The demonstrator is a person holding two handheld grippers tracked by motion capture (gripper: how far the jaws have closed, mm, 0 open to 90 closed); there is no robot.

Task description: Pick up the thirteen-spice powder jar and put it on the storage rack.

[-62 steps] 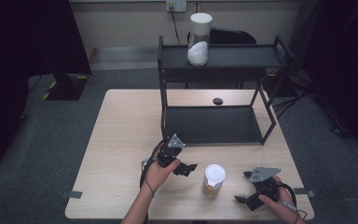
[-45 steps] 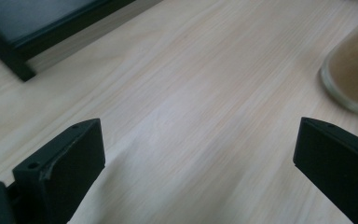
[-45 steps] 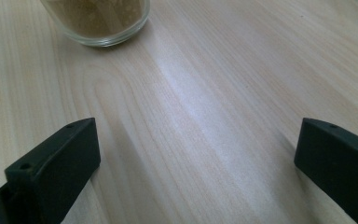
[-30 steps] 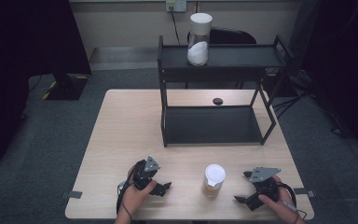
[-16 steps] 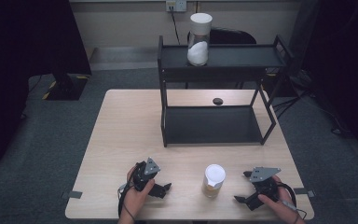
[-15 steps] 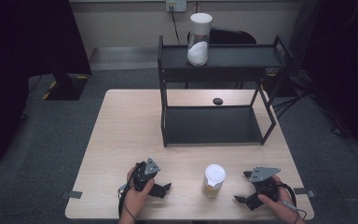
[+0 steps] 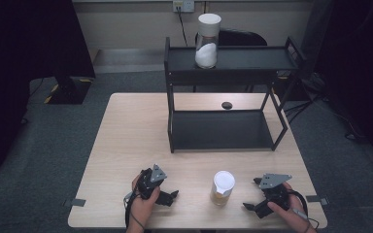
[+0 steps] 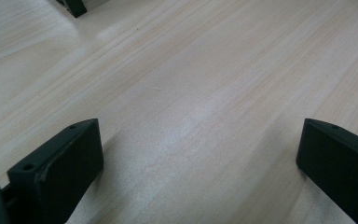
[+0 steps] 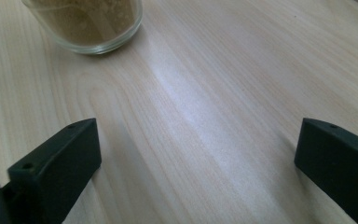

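Observation:
A glass jar of brown powder [image 7: 222,188] with a white lid stands near the table's front edge, between my two grippers. My left gripper [image 7: 171,197] rests low to its left, open, jaws pointing right. The left gripper view has the open left gripper [image 8: 200,154] over bare wood. My right gripper [image 7: 251,193] sits to the jar's right, open, jaws pointing left toward it. In the right gripper view the open right gripper [image 9: 198,154] holds nothing, and the jar's base [image 9: 91,23] is ahead at the upper left, apart from the jaws.
A black two-tier rack [image 7: 223,128] stands on the far half of the wooden table [image 7: 126,131]. A tall jar of white powder [image 7: 207,41] is on its top shelf. A small black disc [image 7: 227,105] lies behind the rack. One rack foot [image 8: 74,7] is ahead.
My left gripper has drawn back from in front of the rack to the table's near edge and has stayed there for the last second. The right gripper and jar have not moved.

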